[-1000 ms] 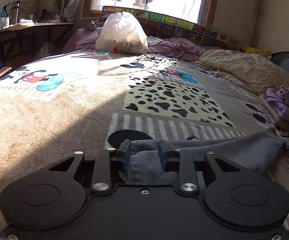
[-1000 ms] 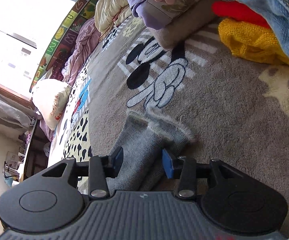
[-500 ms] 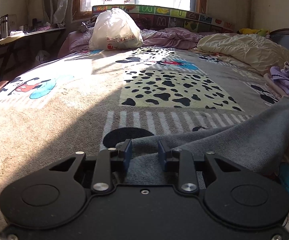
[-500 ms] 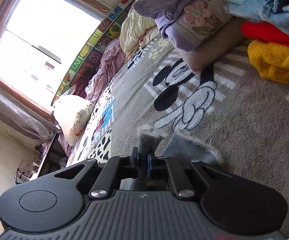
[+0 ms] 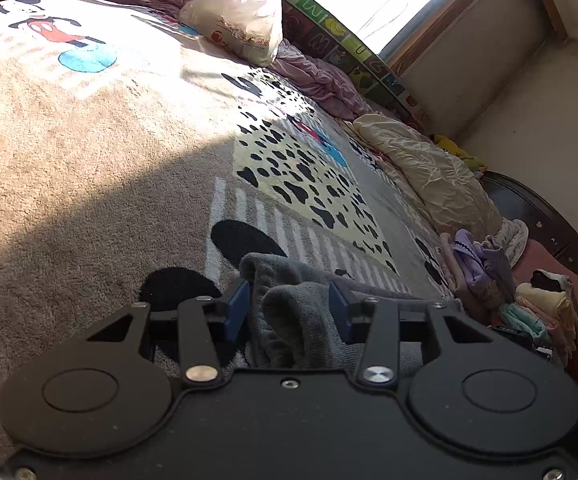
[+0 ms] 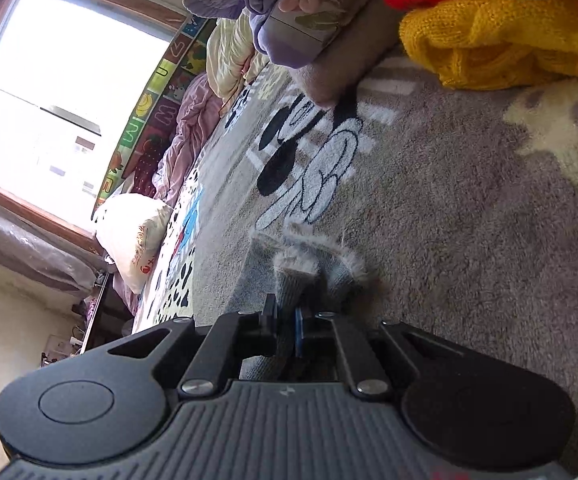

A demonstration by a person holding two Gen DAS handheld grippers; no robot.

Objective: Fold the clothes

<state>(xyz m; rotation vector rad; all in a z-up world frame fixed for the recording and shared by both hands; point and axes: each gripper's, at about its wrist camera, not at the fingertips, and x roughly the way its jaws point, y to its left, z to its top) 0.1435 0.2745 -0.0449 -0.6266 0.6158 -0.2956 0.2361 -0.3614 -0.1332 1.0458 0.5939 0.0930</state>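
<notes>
A grey knit garment lies bunched on the cartoon-print blanket. My left gripper straddles a thick fold of it. Its jaws are opening, and the cloth sits loosely between the blue pads. In the right wrist view the garment's frayed cuff end sticks out past my right gripper, which is shut on it low over the blanket. The stretch of garment between the two grippers is hidden.
A white plastic bag and a crumpled pink sheet lie near the window. A cream quilt and a pile of clothes line the right side. A yellow knit and purple clothes lie ahead of the right gripper.
The left gripper has rolled and shifted, its jaws have spread wider, and the grey cloth has bunched up between them. The right gripper has closed on the cuff end and sunk slightly.
</notes>
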